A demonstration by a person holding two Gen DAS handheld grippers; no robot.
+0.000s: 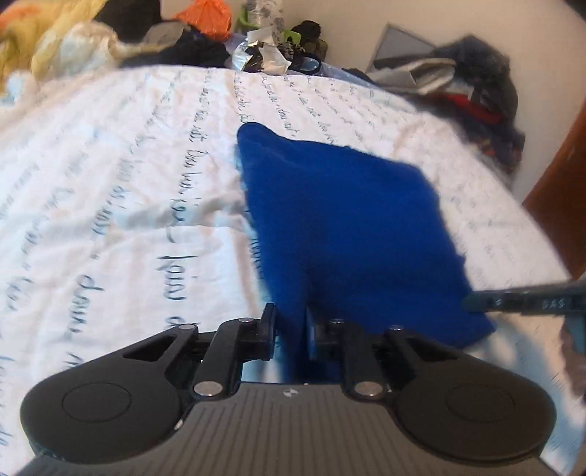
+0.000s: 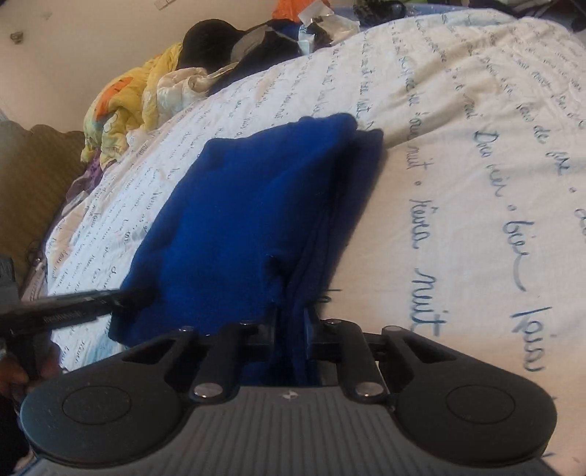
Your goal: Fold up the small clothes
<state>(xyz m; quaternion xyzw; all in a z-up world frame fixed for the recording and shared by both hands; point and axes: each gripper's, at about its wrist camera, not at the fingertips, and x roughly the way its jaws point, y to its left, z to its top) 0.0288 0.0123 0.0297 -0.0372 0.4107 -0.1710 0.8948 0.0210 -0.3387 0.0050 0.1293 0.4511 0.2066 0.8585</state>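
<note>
A blue garment [image 1: 340, 227], folded into a thick rectangle, lies on the white bedspread [image 1: 110, 183] printed with blue script. My left gripper [image 1: 291, 316] is shut on its near edge, with blue cloth bunched between the jaws. At the right edge of this view a finger of the right gripper [image 1: 527, 304] reaches the garment's near right corner. In the right wrist view the same garment [image 2: 256, 219] shows stacked layers along its right side. My right gripper [image 2: 293, 322] is shut on that layered edge. The left gripper's finger [image 2: 73, 305] lies at the cloth's near left corner.
Loose clothes and bedding line the far side of the bed: yellow and orange fabric [image 1: 44, 44], an orange item [image 1: 205, 18], a dark heap [image 1: 476, 91]. Brown wood [image 1: 560, 190] stands at the right. A yellow blanket [image 2: 121, 110] and a brown padded surface [image 2: 36, 175] border the bed.
</note>
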